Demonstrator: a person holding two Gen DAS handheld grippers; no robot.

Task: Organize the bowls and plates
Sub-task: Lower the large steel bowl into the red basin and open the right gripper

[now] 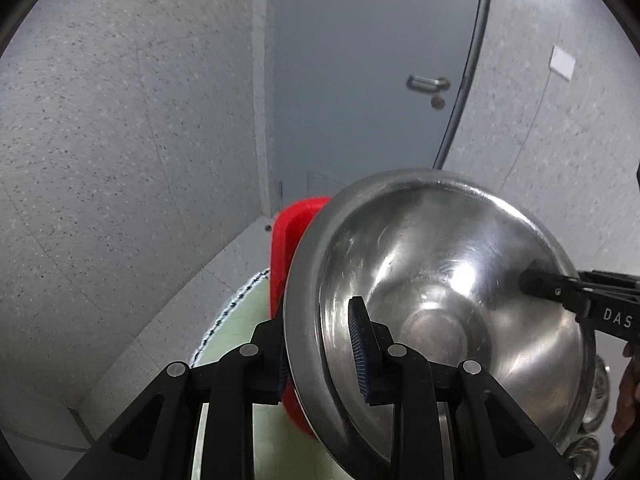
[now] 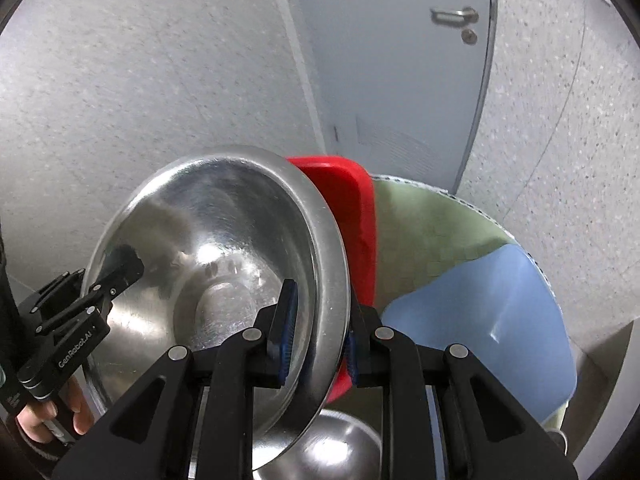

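So both grippers have hold of the same big steel bowl (image 1: 440, 300), 1 on each side of it, and it's up in the air, tilted so its shiny inside faces the cameras.

The left gripper (image 1: 320, 344) is pinching the bowl's left rim: in the left wrist view 1 blue-padded finger sits inside the bowl and the other is outside, behind the rim, jaws squeezed down on the thin metal edge. The right gripper (image 1: 532, 280) pokes in from the right side of that same view, its black tip against the inner wall on the opposite side.

Over on the right wrist view it's the mirror image. The right gripper (image 2: 320, 328) clamps the bowl's right rim, 1 pad inside, 1 outside, pressed tight on the edge. The left gripper (image 2: 120, 268) shows at the far left with a person's hand (image 2: 52, 416) wrapped around its handle.

Right behind the bowl, touching or nearly touching its back, there's a red plastic tray (image 2: 352, 216). Past that is a round table (image 2: 432, 232) with a pale green cloth, and a light blue plate or basin (image 2: 488, 320) sitting on it. Another steel bowl (image 2: 332, 448) sits lower down, under the held 1. The background is a speckled wall and a grey door (image 1: 360, 60).
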